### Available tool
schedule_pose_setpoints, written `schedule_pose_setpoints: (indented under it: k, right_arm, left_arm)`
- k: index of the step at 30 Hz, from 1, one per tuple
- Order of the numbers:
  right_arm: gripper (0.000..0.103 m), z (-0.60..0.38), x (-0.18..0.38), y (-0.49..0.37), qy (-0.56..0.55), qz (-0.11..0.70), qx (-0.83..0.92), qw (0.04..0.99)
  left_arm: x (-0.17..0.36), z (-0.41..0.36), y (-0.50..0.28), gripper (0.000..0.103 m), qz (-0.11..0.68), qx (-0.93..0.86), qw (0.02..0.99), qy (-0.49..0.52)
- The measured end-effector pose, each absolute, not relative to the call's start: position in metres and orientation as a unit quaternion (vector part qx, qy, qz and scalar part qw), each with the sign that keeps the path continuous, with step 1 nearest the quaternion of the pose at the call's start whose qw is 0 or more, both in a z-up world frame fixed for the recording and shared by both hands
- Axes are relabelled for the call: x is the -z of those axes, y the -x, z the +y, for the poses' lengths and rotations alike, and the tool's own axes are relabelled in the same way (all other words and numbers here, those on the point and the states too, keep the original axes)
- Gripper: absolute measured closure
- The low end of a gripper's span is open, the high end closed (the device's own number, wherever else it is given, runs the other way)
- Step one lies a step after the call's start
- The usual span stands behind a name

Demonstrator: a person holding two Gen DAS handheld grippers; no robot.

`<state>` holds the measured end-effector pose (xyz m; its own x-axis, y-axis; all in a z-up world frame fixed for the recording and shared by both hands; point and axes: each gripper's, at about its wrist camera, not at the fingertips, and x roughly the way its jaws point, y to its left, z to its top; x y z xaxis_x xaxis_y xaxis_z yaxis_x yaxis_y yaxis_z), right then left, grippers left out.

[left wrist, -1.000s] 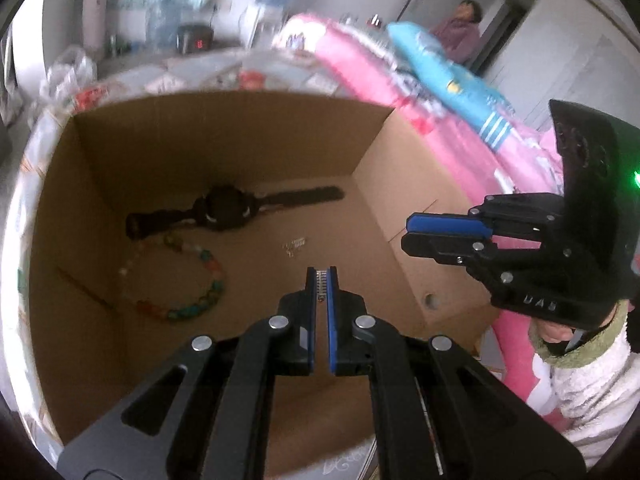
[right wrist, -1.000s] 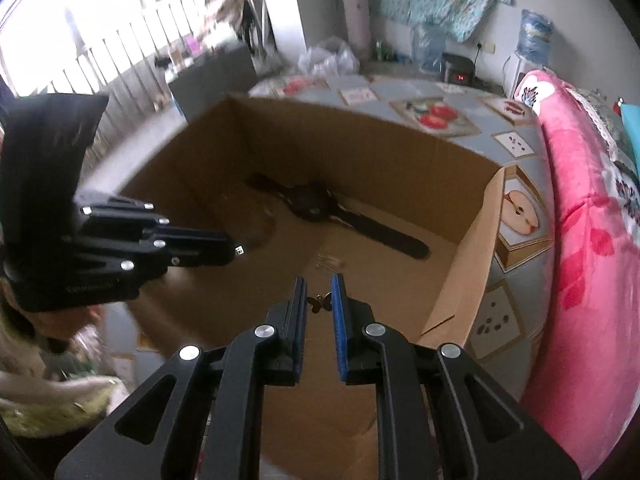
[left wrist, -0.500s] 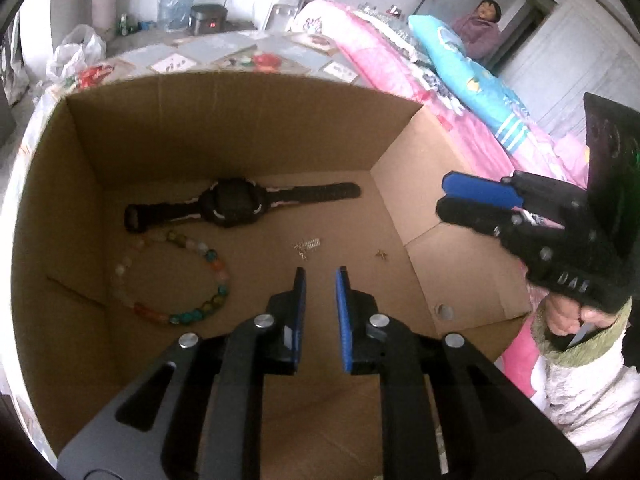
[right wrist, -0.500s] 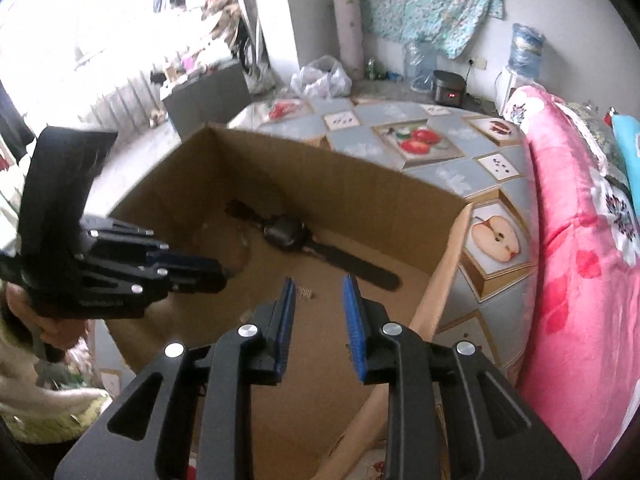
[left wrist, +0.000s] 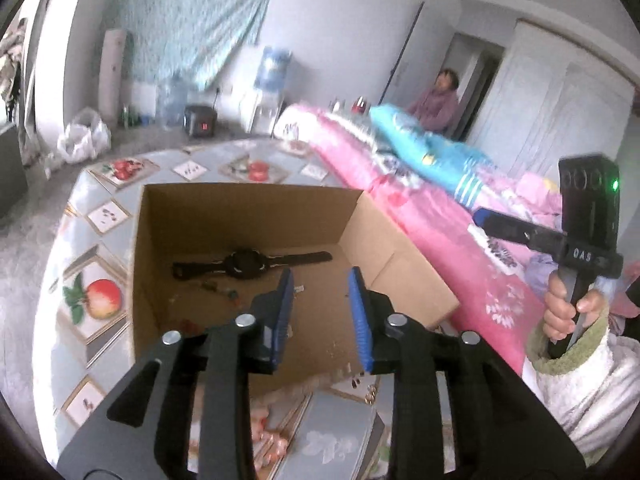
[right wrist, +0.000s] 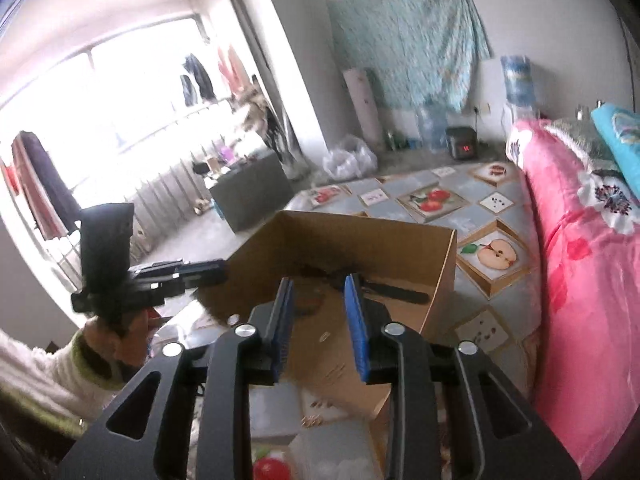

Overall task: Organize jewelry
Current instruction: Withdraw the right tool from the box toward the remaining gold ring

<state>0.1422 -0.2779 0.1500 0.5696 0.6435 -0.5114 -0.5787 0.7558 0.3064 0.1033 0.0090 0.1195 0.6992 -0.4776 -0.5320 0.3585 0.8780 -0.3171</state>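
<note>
Holding the left gripper (left wrist: 320, 316) and the right gripper (right wrist: 318, 316) above the near side of the cardboard box (left wrist: 248, 216), both with fingers released, having just been spreading, and grasping nothing. Lying on the box floor: the watch (left wrist: 248, 260), the bead bracelet (left wrist: 218, 288) and a tiny pale piece (left wrist: 298, 289). Sitting outside it, on the fruit-print cover (left wrist: 80, 240) just before the near wall: a few small gold pieces (left wrist: 370, 394). Risking pushing those pieces into the soft cover by pinching too shallowly or coming down too fast. Risking bumping the light box and sliding bracelet and watch strap into a tangle. Risking knocking the two grippers together by reaching for one spot. Risking dropping a piece short of the rim by letting go early.
</note>
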Motion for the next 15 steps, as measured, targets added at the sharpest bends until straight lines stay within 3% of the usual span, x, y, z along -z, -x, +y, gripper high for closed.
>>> schedule_pose_setpoints:
  k: [5,15]
  right_arm:
    - [0.07,-0.289,-0.114,-0.096,-0.069,0.338,-0.336,0.877]
    - [0.07,-0.247,-0.012,-0.098,-0.045,0.445,-0.271,0.852]
  left_arm:
    - [-0.104,0.02,-0.059,0.074,0.31,0.233,0.916,0.104]
    - [-0.02,-0.034,-0.041,0.073,0.403,0.247,0.877,0.088]
